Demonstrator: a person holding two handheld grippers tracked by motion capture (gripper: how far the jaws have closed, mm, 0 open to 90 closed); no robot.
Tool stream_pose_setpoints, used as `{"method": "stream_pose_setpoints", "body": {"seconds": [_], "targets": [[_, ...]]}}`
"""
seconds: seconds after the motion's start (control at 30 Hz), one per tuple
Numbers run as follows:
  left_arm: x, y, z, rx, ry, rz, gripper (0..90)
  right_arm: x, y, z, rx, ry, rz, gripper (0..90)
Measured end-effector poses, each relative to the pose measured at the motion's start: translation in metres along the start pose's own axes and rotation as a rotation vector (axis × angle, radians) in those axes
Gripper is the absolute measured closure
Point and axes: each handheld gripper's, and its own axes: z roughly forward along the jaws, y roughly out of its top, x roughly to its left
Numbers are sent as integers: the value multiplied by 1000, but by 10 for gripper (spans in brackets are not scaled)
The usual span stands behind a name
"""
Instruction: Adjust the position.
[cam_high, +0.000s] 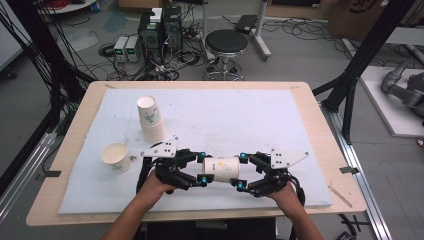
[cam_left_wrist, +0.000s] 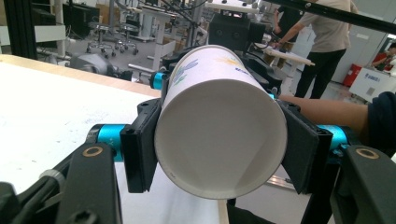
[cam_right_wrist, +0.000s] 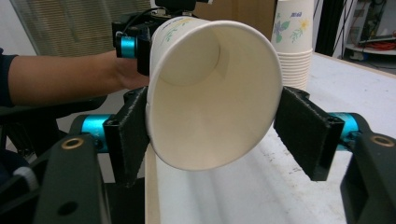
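I have both grippers on one paper cup (cam_high: 221, 169), which lies on its side in the air between them. Seen from above, it is on my side of the stack of cups (cam_high: 151, 120) and a little to the right of it, over the white mat (cam_high: 240, 115) near the front edge.

The left gripper (cam_high: 201, 166) is closed on the cup. In the left gripper view its two black pads (cam_left_wrist: 138, 148) press flat against opposite sides of the cup's wall (cam_left_wrist: 219, 135), right by the round end that faces that camera. I cannot tell from that view whether that end is the mouth or the base.

The right gripper (cam_high: 241, 171) comes at the cup from the side away from the stack, and its jaws are at a middling width. In the right gripper view the open mouth (cam_right_wrist: 215, 98) faces the camera. One pad (cam_right_wrist: 128, 140) lies against the rim. The other pad (cam_right_wrist: 303, 130) meets the rim only at its upper inner edge and stands off it lower down. The rim looks slightly pinched between the two, so I read this as a light hold.

The stack stands upright on the mat. A single cup (cam_high: 116, 157) stands mouth up to the left of the stack and nearer to me, well apart from the left gripper.
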Motion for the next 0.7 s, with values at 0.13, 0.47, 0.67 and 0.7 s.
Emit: {"method": "stream_pose_setpoints", "body": {"seconds": [0.13,0.47,0.67,0.7], "targets": [[0,-1,0,4,0,9,366,1,0,-1,1,3,6,308],[-6,4,-5,87,86,33,153,-2,2,-6,38,-20,4,310],[-8,7,-8,164,131,69,148,-3,5,-6,160,-76,-5,308],[-8,7,-8,179,134,74,148,-4,5,-5,171,-76,-4,308]]}}
